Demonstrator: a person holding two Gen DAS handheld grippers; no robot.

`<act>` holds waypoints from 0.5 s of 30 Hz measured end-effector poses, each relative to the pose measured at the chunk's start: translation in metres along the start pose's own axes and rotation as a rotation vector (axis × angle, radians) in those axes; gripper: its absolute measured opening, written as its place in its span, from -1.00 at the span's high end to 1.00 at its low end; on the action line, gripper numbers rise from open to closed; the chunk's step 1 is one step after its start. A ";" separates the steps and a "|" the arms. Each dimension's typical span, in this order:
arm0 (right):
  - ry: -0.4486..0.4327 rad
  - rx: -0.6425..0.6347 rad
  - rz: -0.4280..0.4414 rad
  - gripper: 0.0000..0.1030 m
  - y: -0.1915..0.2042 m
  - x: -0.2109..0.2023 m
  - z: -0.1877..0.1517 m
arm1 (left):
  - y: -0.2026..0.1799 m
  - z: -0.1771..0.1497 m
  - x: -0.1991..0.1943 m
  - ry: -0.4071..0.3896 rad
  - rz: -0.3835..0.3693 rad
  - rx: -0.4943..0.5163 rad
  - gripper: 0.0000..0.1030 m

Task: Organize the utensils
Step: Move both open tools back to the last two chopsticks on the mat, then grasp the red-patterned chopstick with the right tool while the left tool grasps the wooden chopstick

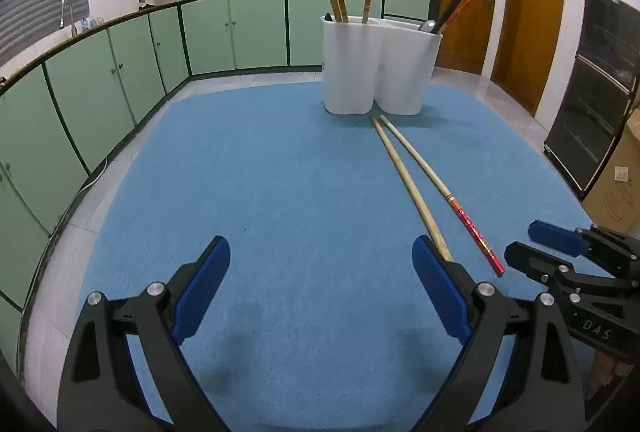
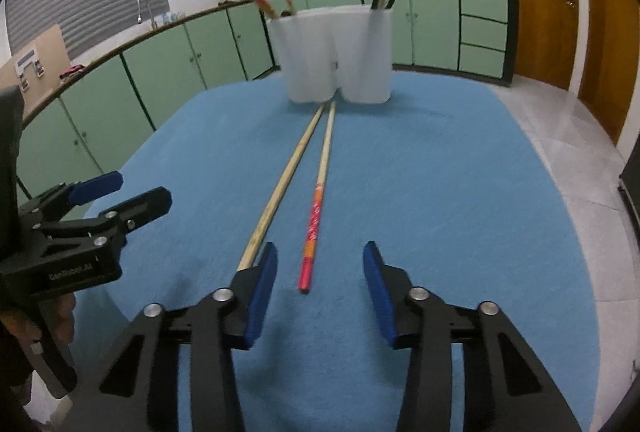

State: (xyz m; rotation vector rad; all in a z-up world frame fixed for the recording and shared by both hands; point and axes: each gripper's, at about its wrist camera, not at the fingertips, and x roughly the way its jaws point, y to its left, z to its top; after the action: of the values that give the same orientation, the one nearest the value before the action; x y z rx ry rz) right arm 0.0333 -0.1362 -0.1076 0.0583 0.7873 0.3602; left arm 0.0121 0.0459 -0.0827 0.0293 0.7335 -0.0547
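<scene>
Left gripper: jaws spread wide, holding nothing, low over the blue mat on the bench, left of both loose chopsticks.
Plain chopstick: lies flat on the mat, far tip just short of the white holder; its near end is hidden behind the right gripper's left finger.
Red-handled chopstick: flat beside the plain one, tips close together at the holder, handles splayed apart; its red end lies between the right jaws.
Right gripper: jaws about half open, empty, lined up on the red end.
Holder: two compartments, upright, red-and-wood chopsticks in the left one, dark ones in the right.
Risk, grip: closing on the very end of a thin stick could let it pivot or slip out when lifted.
Risk, neighbour: the left finger sits close over the plain chopstick and may knock or roll it.
Risk, holder: a swinging tip could catch the rim and tip the light holder.
</scene>
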 end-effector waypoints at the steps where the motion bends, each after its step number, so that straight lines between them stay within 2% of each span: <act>1: 0.010 0.000 0.003 0.33 0.001 0.003 0.000 | -0.001 0.000 0.000 0.002 0.001 0.000 -0.74; 8: 0.072 0.000 0.001 0.55 0.005 0.017 -0.003 | 0.001 -0.001 0.000 0.007 -0.008 -0.010 -0.74; 11: 0.079 -0.005 -0.007 0.58 0.007 0.019 -0.004 | 0.000 -0.002 0.000 0.009 -0.014 -0.010 -0.74; 12: 0.081 -0.008 -0.011 0.62 0.007 0.019 -0.003 | -0.001 -0.002 0.000 0.010 -0.017 -0.009 -0.74; 14: 0.087 -0.012 -0.021 0.86 0.008 0.021 -0.003 | -0.004 -0.002 0.001 0.013 -0.021 -0.008 -0.74; 15: 0.088 -0.012 -0.021 0.87 0.008 0.021 -0.002 | -0.004 -0.002 0.001 0.013 -0.025 -0.006 -0.74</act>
State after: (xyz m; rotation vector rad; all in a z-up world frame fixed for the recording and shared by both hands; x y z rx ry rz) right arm 0.0429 -0.1221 -0.1218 0.0228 0.8720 0.3494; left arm 0.0111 0.0417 -0.0849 0.0146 0.7475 -0.0758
